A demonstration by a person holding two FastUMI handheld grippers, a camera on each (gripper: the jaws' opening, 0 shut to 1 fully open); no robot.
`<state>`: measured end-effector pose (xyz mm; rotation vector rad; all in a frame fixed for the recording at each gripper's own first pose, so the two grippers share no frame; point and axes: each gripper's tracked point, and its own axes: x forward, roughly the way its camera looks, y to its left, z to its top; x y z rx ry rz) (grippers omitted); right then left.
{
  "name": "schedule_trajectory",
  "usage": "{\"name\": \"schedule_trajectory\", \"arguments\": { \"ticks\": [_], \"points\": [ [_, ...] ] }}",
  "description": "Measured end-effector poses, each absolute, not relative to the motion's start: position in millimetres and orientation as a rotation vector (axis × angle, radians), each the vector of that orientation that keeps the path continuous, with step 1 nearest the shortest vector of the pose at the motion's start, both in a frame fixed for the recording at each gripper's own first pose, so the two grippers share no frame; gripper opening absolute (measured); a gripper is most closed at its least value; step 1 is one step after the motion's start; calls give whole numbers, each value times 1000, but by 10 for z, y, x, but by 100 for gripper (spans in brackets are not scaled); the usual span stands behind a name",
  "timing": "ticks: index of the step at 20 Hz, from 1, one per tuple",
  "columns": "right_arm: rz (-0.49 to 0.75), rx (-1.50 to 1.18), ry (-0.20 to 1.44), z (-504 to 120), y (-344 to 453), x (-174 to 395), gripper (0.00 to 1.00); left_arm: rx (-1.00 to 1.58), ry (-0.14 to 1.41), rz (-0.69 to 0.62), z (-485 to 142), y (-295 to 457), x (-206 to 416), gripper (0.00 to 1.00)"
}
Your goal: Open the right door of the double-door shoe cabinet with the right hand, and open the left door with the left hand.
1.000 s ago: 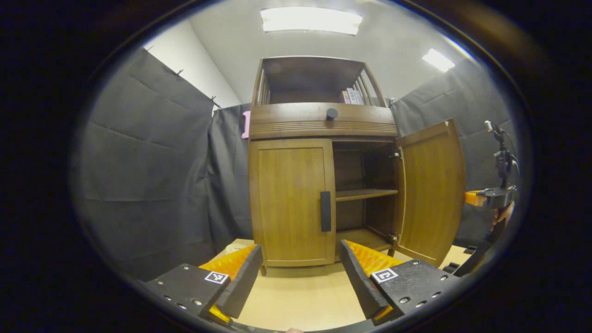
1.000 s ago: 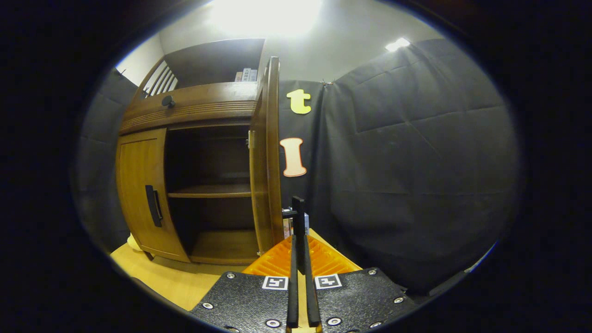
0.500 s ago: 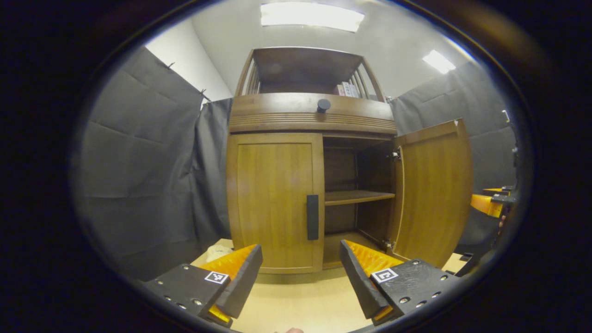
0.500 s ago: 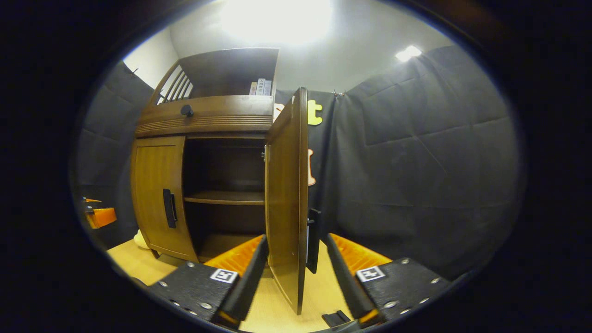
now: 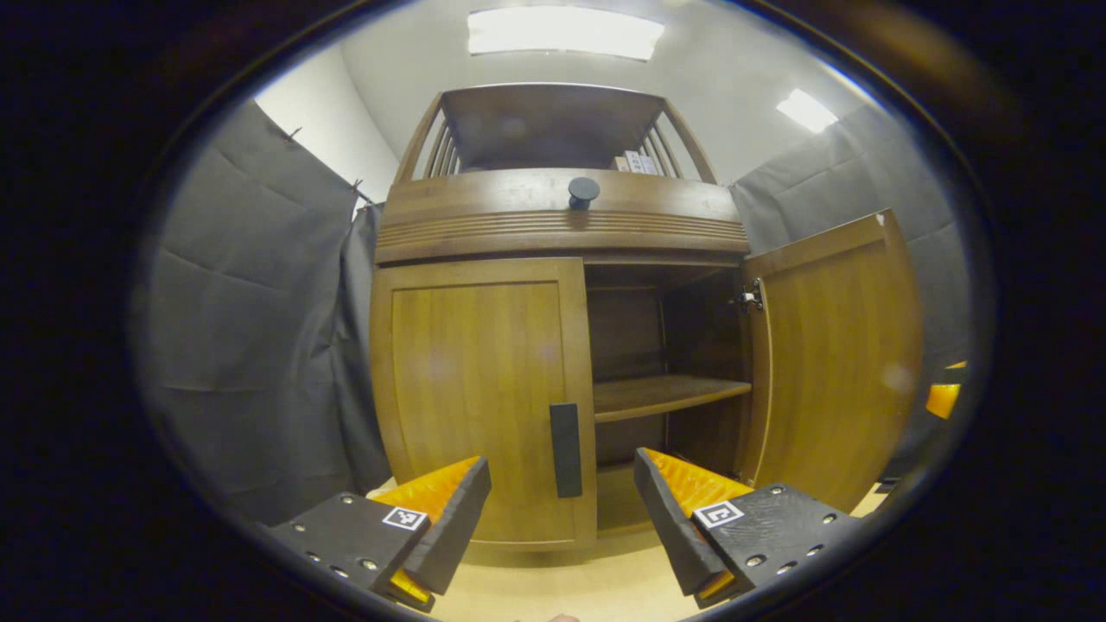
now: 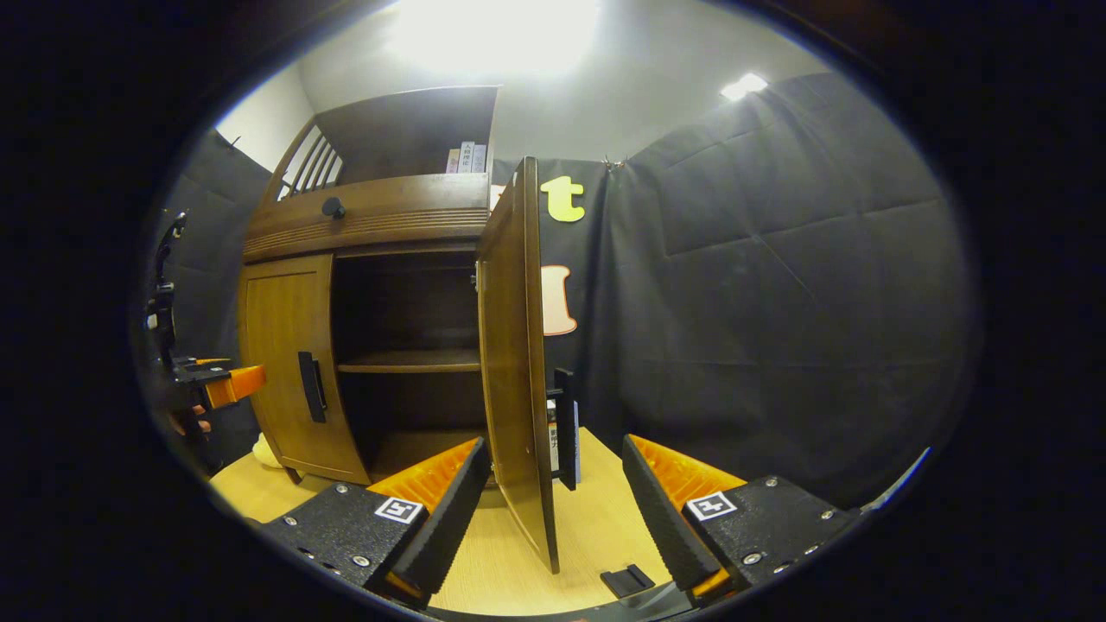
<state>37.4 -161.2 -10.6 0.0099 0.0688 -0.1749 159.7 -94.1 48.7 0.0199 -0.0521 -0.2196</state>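
A: With the right door [image 6: 517,363] already swung wide and standing edge-on, what's left for the right gripper [image 6: 549,510]?

B: Nothing much. Its fingers are spread apart, straddling the door's free edge without clamping it; the dark handle [image 6: 566,428] sits between them, untouched as far as I can see. Right half looks done.

A: Left side?

B: Left door [image 5: 479,402] is shut flush on the shoe cabinet [image 5: 562,216], which stands at the back of the surface [image 5: 553,583]. Left gripper [image 5: 562,518] hovers in front of it, fingers wide apart, holding nothing. The vertical black handle [image 5: 566,449] on the door's inner edge lines up right between them.

A: So the step in hand is the grab?

B: I'd say so. Go straight in, keep the handle centred in the gap, close on the bar's two sides around mid-height, not the tip.

A: Then pull?

B: Pull along an arc, hinge is on the door's far-left side. Straight-back tugging could slip the fingers off. Also keep clear of the open shelf [image 5: 670,393] edge.

A: Anything else in view?

B: Round knob [image 5: 583,190] on the drawer above, leave it alone. Left gripper also shows at the left edge of the right gripper view, a hand holding it.
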Motion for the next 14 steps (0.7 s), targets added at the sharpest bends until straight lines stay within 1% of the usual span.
{"name": "schedule_trajectory", "arguments": {
  "ticks": [1, 2, 3, 4, 5, 6, 7, 8, 14],
  "points": [
    [-178, 12, 70, -112, -1615, 369, 94, 22, -54, -222, 490, -968, 1675, 100],
    [-178, 15, 73, -137, -1633, 359, 95, 24, -58, -224, 495, -1002, 1751, 96],
    [-177, 15, 77, -157, -1639, 350, 94, 27, -61, -223, 479, -1030, 1854, 100],
    [-176, 10, 83, -186, -1637, 343, 95, 29, -63, -219, 462, -1049, 1947, 96],
    [-174, 5, 92, -220, -1638, 332, 94, 28, -66, -212, 438, -1077, 2056, 95],
    [-169, 3, 101, -254, -1624, 332, 95, 26, -65, -204, 410, -1065, 2138, 100],
    [-164, 4, 112, -291, -1612, 336, 94, 23, -63, -198, 382, -1070, 2228, 95],
    [-157, 6, 122, -319, -1606, 340, 94, 21, -60, -189, 345, -1060, 2310, 100],
    [-122, 1, 140, -387, -1516, 435, 95, 1, -28, -161, 124, -1044, 2721, 100]
  ]
}}
